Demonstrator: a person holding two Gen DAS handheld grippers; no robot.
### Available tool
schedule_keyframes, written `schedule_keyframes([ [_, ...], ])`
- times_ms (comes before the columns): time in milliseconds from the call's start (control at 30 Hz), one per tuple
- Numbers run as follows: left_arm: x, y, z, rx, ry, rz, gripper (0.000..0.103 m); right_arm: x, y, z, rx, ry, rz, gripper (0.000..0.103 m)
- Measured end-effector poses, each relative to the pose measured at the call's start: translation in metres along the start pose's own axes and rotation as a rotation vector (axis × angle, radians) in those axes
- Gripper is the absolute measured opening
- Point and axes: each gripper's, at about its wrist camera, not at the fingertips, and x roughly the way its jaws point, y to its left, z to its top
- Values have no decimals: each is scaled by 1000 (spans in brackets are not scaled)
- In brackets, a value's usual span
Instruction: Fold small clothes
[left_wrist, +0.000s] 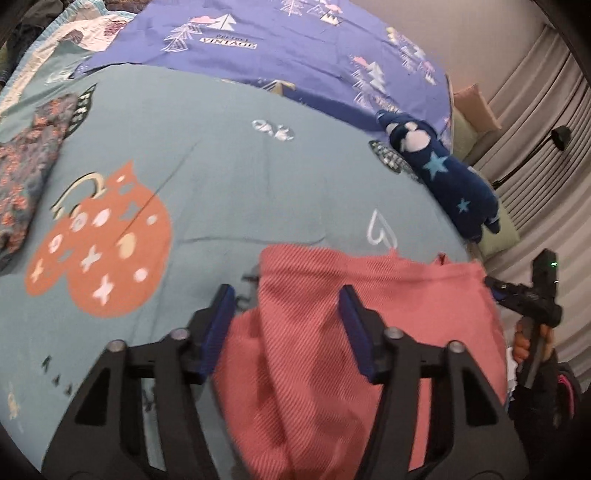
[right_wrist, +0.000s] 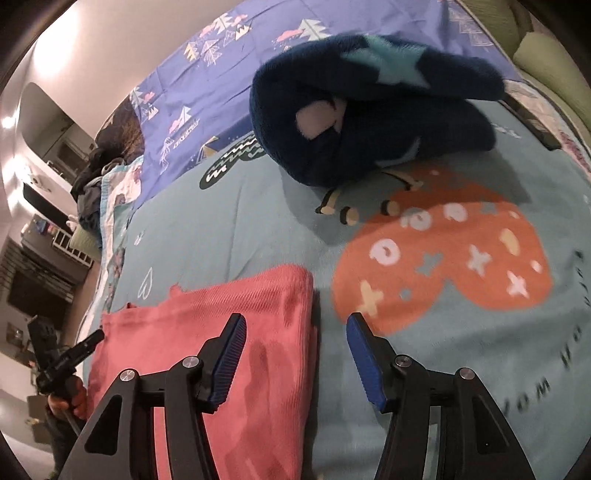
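With both tongs spread wide and gripping nothing, I hover over the pink garment (left_wrist: 332, 325), which lies flat on the near part of the teal bedspread (left_wrist: 221, 177), apparently folded already w/ one straight edge. My left gripper (left_wrist: 286, 295) sits above the cloth's left side, both pads over or beside the fabric; my right gripper (right_wrist: 295, 325) straddles the cloth's right edge, one finger over pink, the other over bare spread. Likely reason for this: I'm squared up at opposite sides to pinch edges for the next fold, or have just let go, can't tell which. A navy star-print fleece item (right_wrist: 369, 110) waits farther off, well apart from the pink piece, prob. next in line. Both views are motion-blurred.
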Motion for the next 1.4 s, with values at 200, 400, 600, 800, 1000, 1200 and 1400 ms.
schedule_keyframes([
  [200, -6, -3, 6, -15, -89, -34, 6, -6, 8, 7, -11, -67, 48, 3],
  [400, -58, -23, 2, 60, -233, -26, 6, -53, 33, 8, -82, -206, 147, 3],
  [600, -30, -17, 21, 133, -190, 67, 6, -9, 31, 23, -95, -145, 30, 3],
  [800, 8, 0, 7, 95, -44, 118, 15, 24, 10, 13, -19, -24, -48, 7],
  [1000, -35, -9, -9, 107, -92, 115, 40, -26, 21, -6, -57, -80, -147, 12],
  [1200, -65, -34, -39, 200, -92, 128, 47, -58, 46, -52, -110, -52, -83, 15],
  [1400, -77, -42, -65, 223, -68, 108, 47, -70, 65, -108, -157, 30, -56, 15],
])
